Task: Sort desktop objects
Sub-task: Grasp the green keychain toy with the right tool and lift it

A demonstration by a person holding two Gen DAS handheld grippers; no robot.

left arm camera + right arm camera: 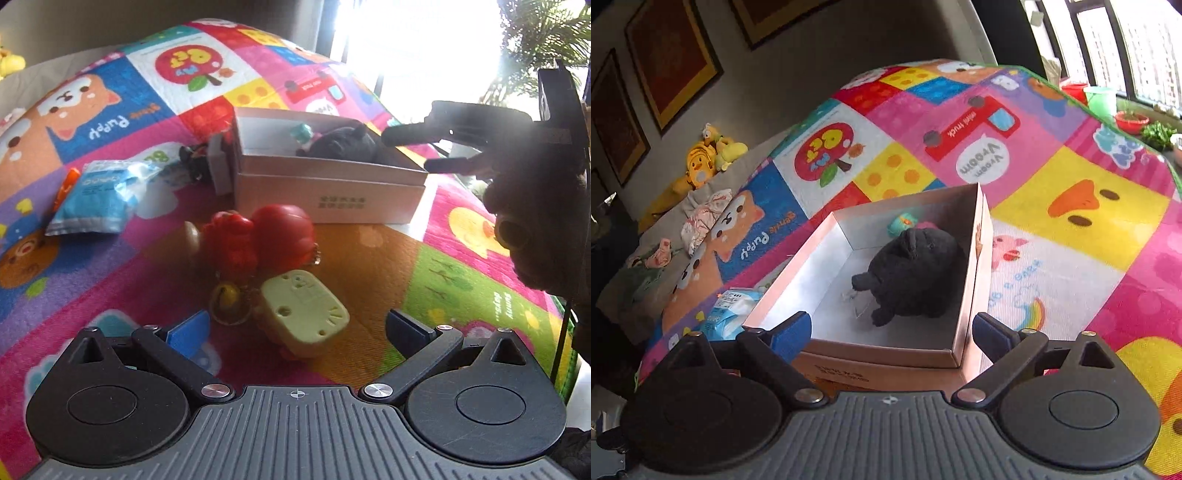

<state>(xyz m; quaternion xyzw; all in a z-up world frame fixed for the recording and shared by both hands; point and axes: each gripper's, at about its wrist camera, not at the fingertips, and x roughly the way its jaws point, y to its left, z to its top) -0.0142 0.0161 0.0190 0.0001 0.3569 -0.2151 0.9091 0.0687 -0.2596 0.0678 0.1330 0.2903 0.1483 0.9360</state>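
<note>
Centre frame: box [975,266] holding a black plush [916,273] and a teal toy [901,225]. Both the left gripper [295,328] and right gripper [892,330] are spread, empty. Red toy [258,236] and green toy [306,310] lie on the mat [1071,192] before the box.

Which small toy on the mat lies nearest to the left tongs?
The pale yellow toy, lying just ahead of the open left tongs. The red toy lies farther, near the box.
</note>
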